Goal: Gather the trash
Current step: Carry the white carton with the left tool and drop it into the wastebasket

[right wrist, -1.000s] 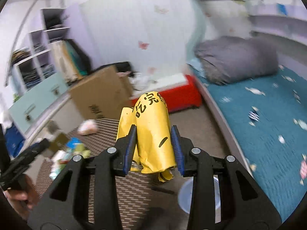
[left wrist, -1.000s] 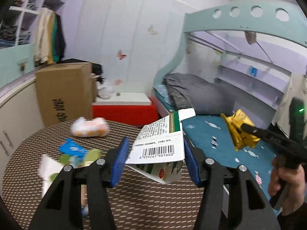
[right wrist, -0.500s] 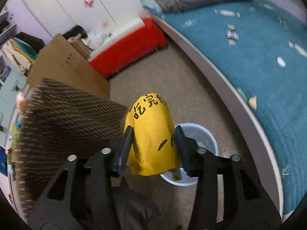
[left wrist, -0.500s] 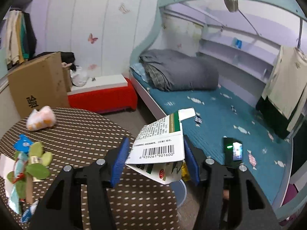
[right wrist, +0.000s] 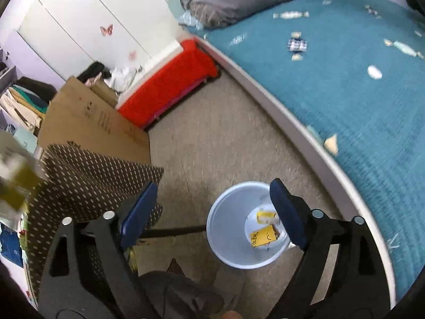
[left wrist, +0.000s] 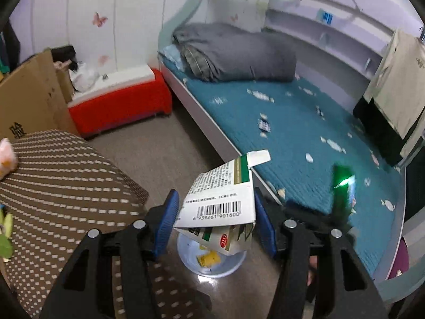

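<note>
Yellow wrapper (right wrist: 263,236) in bin (right wrist: 225,228); right gripper (right wrist: 212,210) opening, empty. Left gripper (left wrist: 213,220) clamps carton (left wrist: 220,207); next: release over bin, 6 o'clock.

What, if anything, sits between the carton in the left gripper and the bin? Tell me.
Nothing visible. The carton, clamped in the left gripper, hangs over the open bin on the floor. Only yellow wrappers lie inside. The right gripper, jaws opening and empty, is beside it.
</note>
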The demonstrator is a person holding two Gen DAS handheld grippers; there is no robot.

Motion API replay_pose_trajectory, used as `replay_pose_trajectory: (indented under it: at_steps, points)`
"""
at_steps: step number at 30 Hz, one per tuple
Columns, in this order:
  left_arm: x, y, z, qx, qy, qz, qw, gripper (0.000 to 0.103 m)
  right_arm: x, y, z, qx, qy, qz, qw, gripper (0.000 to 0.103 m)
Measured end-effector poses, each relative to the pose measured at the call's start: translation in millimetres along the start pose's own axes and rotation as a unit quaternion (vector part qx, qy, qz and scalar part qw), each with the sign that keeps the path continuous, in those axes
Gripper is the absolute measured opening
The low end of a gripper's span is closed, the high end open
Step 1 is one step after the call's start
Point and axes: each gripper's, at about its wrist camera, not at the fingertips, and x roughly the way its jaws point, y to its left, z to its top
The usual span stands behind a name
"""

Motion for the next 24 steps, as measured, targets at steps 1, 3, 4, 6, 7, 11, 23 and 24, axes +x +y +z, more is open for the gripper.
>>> replay_pose_trajectory:
  at_steps: [1, 3, 4, 6, 7, 11, 23, 24]
  points:
    - [6.7, -2.5, 0.9, 0.001, 0.009, -0.002, 1.0000, 0.055, -6.8, 1.5, 4.5, -0.002, -0.007, 0.000, 1.000, 0.087]
    - [19.9, -6.2, 2.4, 0.001, 0.026, -0.008, 0.9996, 0.056, -21.3, 3.4, 13.2, -0.009, -0.024, 0.003, 1.000, 0.087]
    - [27.4, -7.3, 2.6, -0.002, 0.036, -0.015, 0.9992, 0.056, -24.9, 3.8, 15.0, -0.010, -0.028, 0.004, 1.000, 0.088]
    - [39.9, -8.1, 2.5, -0.005, 0.051, -0.014, 0.9986, 0.058, -32.4, 5.6, 19.2, -0.015, -0.036, 0.008, 0.999, 0.088]
    - [47.0, -7.6, 2.8, -0.006, 0.059, -0.011, 0.9982, 0.064, -34.7, 6.6, 19.9, -0.018, -0.039, 0.009, 0.999, 0.088]
    - [61.5, -2.0, 7.3, -0.021, 0.080, 0.002, 0.9966, 0.093, -37.9, 7.8, 19.2, -0.019, -0.040, 0.012, 0.999, 0.089]
    - [22.7, 6.8, 11.2, -0.025, 0.028, -0.006, 0.9993, 0.093, -46.6, 34.5, 7.5, -0.018, -0.047, -0.013, 0.999, 0.097]
    - [15.0, 8.7, 10.7, -0.026, 0.021, -0.004, 0.9994, 0.093, -50.6, 40.6, 7.3, -0.024, -0.051, -0.017, 0.998, 0.097]
